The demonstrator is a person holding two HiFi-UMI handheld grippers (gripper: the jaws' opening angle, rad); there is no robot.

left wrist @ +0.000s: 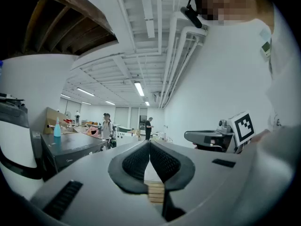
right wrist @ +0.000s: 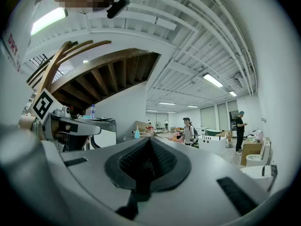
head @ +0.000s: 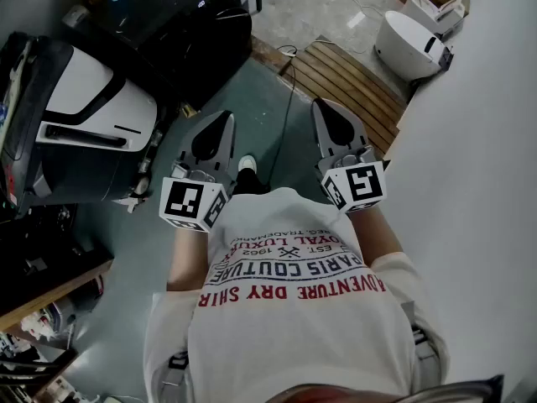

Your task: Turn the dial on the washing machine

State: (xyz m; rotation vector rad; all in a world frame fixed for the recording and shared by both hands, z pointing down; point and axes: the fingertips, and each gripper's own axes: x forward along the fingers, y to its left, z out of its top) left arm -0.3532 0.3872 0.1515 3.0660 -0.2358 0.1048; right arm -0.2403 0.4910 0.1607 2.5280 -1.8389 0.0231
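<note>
Jaws pressed together on both tools: the left gripper (left wrist: 149, 144) and the right gripper (right wrist: 149, 141) each close on nothing, pads meeting at the tips. We hold them level in front of the chest, side by side and apart, their marker cubes (head: 191, 201) nearest the body.

Readable print appears only on our white T-shirt (head: 294, 309), upside down from the head view: "ADVENTURE DRY SHIR", "PARIS COUTURE" and "EST. 1962". A small label on the dark appliance (left wrist: 70, 149) is too fine to read.

That dark appliance stands ahead and to our left with a blue bottle (left wrist: 57, 127) on its top. A white-and-black appliance (head: 75, 116) sits closer on the same side. We cannot tell which one is the washing machine, and no dial shows in any view. Neither gripper touches either of them.

A white wall (head: 478, 183) runs close along our right. A slatted wooden platform (head: 344, 78) lies ahead on the right, with white ceramic fixtures (head: 411, 44) beyond it. Between the appliances and the platform the grey-green floor (head: 252, 99) is open, crossed by a thin cable (head: 289, 99). Farther off, a long lit hall opens up, where two people (left wrist: 107, 126) stand.
</note>
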